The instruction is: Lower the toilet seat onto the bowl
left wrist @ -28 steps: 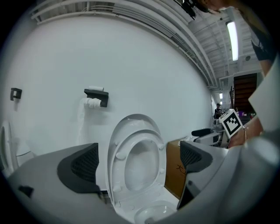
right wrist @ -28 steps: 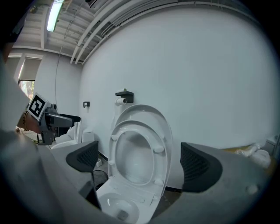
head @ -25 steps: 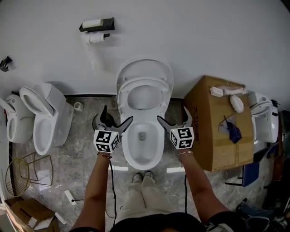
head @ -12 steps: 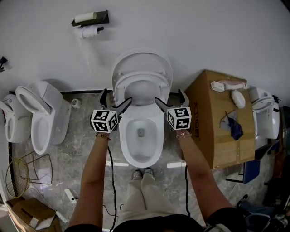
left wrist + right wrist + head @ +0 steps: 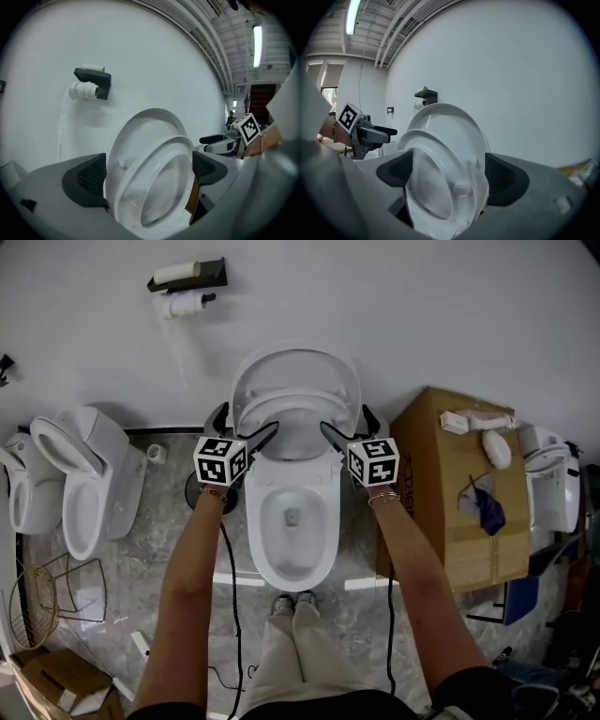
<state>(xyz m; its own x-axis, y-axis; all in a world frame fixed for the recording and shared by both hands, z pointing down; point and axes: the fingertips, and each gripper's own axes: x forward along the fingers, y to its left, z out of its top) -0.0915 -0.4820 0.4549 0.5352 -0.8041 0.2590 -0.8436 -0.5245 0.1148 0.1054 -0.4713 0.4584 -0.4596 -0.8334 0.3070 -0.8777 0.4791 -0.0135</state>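
Straddling the raised toilet seat (image 5: 300,401) with both grippers

Standing upright, the seat leans back against the open lid (image 5: 298,367), which rests against the white wall behind the toilet. The bowl (image 5: 328,540) below is uncovered, and the seat has not yet been lowered onto it.

The left gripper (image 5: 242,425) is at the seat's left edge and the right gripper (image 5: 345,423) is at its right edge, each at the end of an outstretched forearm. In the left gripper view, the jaws stand wide apart with the seat (image 5: 129,187) and lid (image 5: 140,126) between the two dark pads. No pad is seen pressing on either part. The right gripper view shows the same from the other side, with the seat (image 5: 426,138) and lid (image 5: 454,122) between its jaws. Those jaws have just been closing, but they are open and grip nothing.

A black toilet-paper holder (image 5: 187,277) is fixed to the wall up and to the left, with a roll (image 5: 183,304) hanging under it. Another white toilet (image 5: 94,474) stands on the marbled floor (image 5: 169,549) to the left. A large cardboard box (image 5: 450,493) sits just beside the bowl on the right.
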